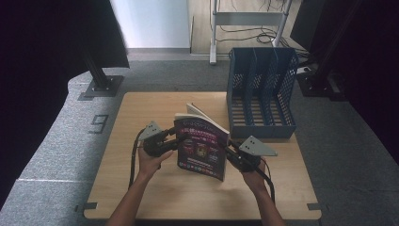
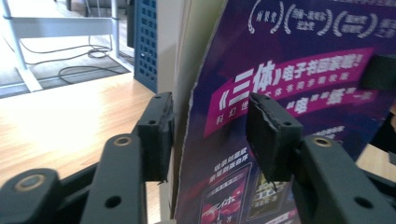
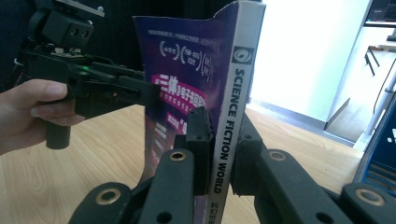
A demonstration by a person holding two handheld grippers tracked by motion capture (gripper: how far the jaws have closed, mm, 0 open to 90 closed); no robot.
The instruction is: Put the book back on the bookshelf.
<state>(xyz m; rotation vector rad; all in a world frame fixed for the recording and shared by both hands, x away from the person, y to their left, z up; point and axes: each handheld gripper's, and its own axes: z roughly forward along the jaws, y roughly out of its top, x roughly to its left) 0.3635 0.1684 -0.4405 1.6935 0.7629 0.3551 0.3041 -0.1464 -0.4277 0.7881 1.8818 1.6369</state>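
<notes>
A purple-covered magazine [image 1: 202,148] stands upright on its lower edge on the wooden table [image 1: 136,117], its pages fanned slightly at the top. My right gripper [image 1: 229,153] is shut on its white spine [image 3: 229,116], one pad on each side. My left gripper [image 1: 176,141] straddles the opposite, free edge of the magazine [image 2: 289,70]. In the left gripper view its jaws [image 2: 210,126] stand apart: one pad sits behind the cover beside the pages, and the other is in front with a visible gap. The right gripper view shows the left gripper [image 3: 149,93] reaching the cover from the far side.
A blue mesh file rack [image 1: 261,89] with several slots stands at the table's back right, just behind the magazine. Beyond the table are a white metal stand [image 1: 244,19] and loose cables on the floor. Dark curtains hang on both sides.
</notes>
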